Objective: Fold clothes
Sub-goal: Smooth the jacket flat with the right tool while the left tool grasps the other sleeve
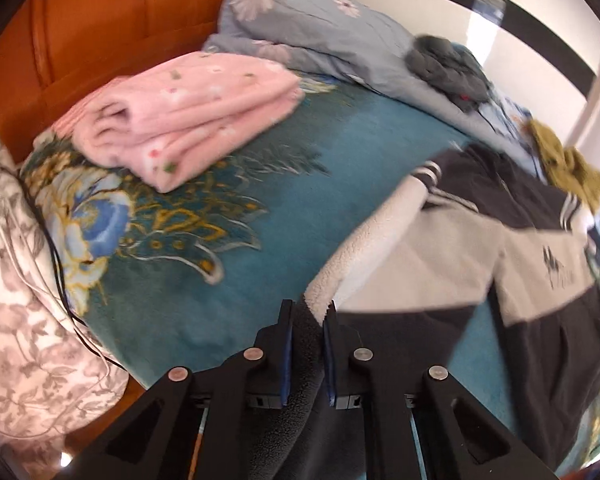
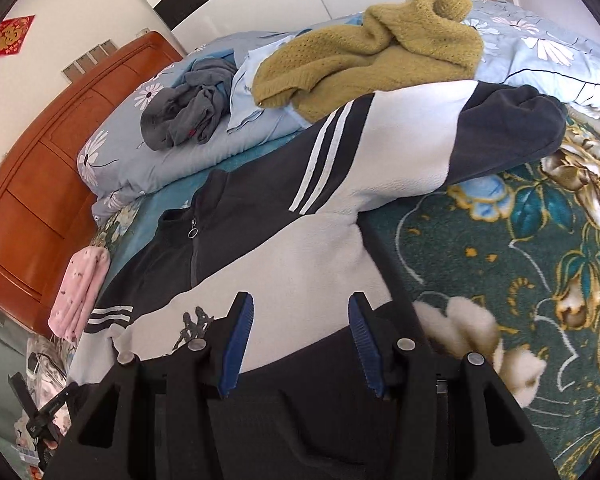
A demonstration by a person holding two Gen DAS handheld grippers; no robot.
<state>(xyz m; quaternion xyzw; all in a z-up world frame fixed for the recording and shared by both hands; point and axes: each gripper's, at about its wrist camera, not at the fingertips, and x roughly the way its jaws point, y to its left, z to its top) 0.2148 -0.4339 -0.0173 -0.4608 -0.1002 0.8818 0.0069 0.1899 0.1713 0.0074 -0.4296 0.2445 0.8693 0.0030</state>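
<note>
A black and white fleece zip jacket (image 2: 300,248) lies spread on the teal floral bed cover (image 2: 500,260), one sleeve stretched to the right. In the left wrist view the jacket (image 1: 440,248) lies at the right. My left gripper (image 1: 309,316) is shut on the jacket's edge, with dark fleece and white lining between its pads. My right gripper (image 2: 300,312) is open, its blue pads apart just above the jacket's lower front. It holds nothing.
A folded pink blanket (image 1: 188,116) lies near the wooden headboard (image 1: 112,20). A blue-grey flowered quilt (image 1: 320,32) carries a crumpled grey garment (image 2: 188,108) and a mustard knit sweater (image 2: 372,52). A flowered pillow with cables (image 1: 24,300) sits at the bed's left edge.
</note>
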